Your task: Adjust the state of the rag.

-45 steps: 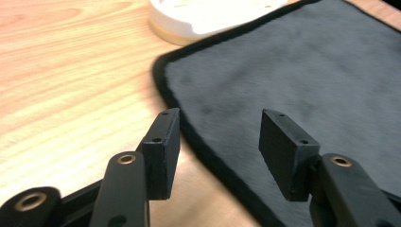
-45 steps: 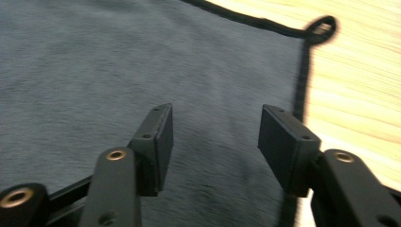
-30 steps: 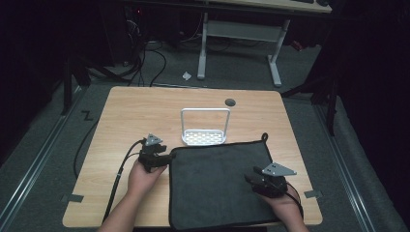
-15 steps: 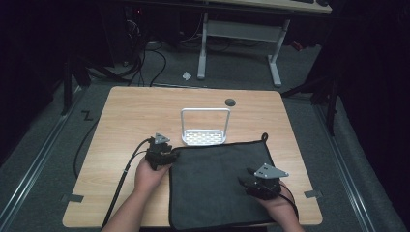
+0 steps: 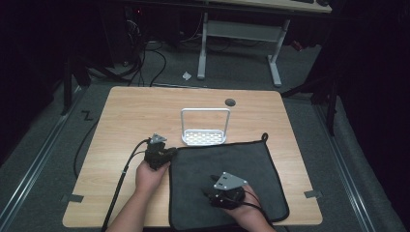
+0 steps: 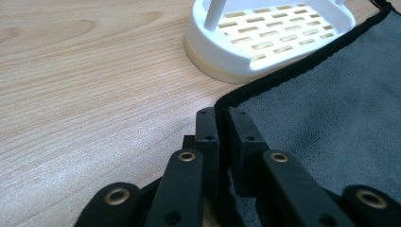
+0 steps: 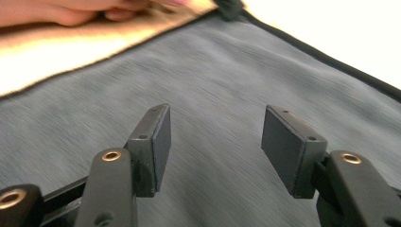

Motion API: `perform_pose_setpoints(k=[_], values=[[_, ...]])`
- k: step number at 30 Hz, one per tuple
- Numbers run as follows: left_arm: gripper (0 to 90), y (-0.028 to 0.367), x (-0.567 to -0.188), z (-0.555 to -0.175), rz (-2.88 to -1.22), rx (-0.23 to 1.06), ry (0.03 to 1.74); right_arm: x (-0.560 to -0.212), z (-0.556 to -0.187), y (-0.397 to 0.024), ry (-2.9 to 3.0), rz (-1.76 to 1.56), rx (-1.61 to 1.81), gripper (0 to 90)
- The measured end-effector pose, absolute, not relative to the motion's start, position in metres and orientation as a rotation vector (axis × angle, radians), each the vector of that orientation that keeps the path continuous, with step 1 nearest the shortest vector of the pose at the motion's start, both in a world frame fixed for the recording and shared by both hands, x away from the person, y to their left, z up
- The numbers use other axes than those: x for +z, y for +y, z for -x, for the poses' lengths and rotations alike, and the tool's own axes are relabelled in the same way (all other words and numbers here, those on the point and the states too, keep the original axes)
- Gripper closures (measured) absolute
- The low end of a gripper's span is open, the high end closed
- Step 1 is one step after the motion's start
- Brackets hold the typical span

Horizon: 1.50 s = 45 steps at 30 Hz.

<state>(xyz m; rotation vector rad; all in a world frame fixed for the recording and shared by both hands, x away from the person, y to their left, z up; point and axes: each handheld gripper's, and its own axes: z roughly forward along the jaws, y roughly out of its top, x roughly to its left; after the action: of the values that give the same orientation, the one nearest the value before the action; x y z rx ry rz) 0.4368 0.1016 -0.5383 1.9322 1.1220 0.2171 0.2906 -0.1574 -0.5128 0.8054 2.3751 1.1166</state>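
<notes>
A dark grey cloth (image 5: 232, 157) with a black hem lies flat on the near right part of the wooden table (image 5: 135, 113). My left gripper (image 5: 165, 153) sits at the cloth's far left corner. Its jaws have just been closing and now pinch the hemmed corner (image 6: 227, 101) between the pads, as the left gripper view (image 6: 221, 113) shows. My right gripper (image 5: 211, 193) hovers low over the cloth's near middle and points toward the left hand. Its jaws have just been opening and stand apart over the cloth (image 7: 213, 71) with nothing between them (image 7: 215, 125).
A white slotted rack (image 5: 204, 137) with a tall hoop handle stands just beyond the cloth's far edge, close to the left gripper (image 6: 269, 38). A black round plug (image 5: 230, 102) sits in the table farther back. The left gripper's cable (image 5: 123, 174) trails off the near edge.
The left jaws have closed on the cloth's corner. The right gripper has slid left across the cloth toward its middle, with its jaws a little wider.
</notes>
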Motion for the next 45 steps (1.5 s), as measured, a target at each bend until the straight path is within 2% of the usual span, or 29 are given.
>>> perform_pose_setpoints(k=[17, 28, 30, 33, 35, 41, 45], values=[[81.5, 0.103, -0.538, -0.437, -1.918, 0.206, 1.118, -0.522, -0.291, -0.062, 2.572, -0.684, 1.136, 48.0], [80.6, 0.103, -0.538, -0.437, -1.917, 0.203, 1.123, -0.532, -0.293, -0.055, 2.616, -0.685, 1.061, 47.0], [80.6, 0.103, -0.538, -0.437, -1.918, 0.202, 1.124, -0.532, -0.293, -0.057, 2.615, -0.688, 1.054, 50.2], [81.0, 0.103, -0.539, -0.437, -1.917, 0.202, 1.124, -0.531, -0.292, -0.059, 2.601, -0.686, 1.041, 60.0], [81.1, 0.104, -0.539, -0.437, -1.916, 0.198, 1.125, -0.530, -0.292, -0.060, 2.599, -0.685, 1.035, 62.3], [82.2, 0.104, -0.539, -0.437, -1.914, 0.191, 1.126, -0.530, -0.290, -0.062, 2.573, -0.659, 1.002, 80.1], [83.5, 0.106, -0.539, -0.437, -1.900, 0.184, 1.114, -0.528, -0.288, -0.065, 2.556, -0.634, 1.009, 81.6]])
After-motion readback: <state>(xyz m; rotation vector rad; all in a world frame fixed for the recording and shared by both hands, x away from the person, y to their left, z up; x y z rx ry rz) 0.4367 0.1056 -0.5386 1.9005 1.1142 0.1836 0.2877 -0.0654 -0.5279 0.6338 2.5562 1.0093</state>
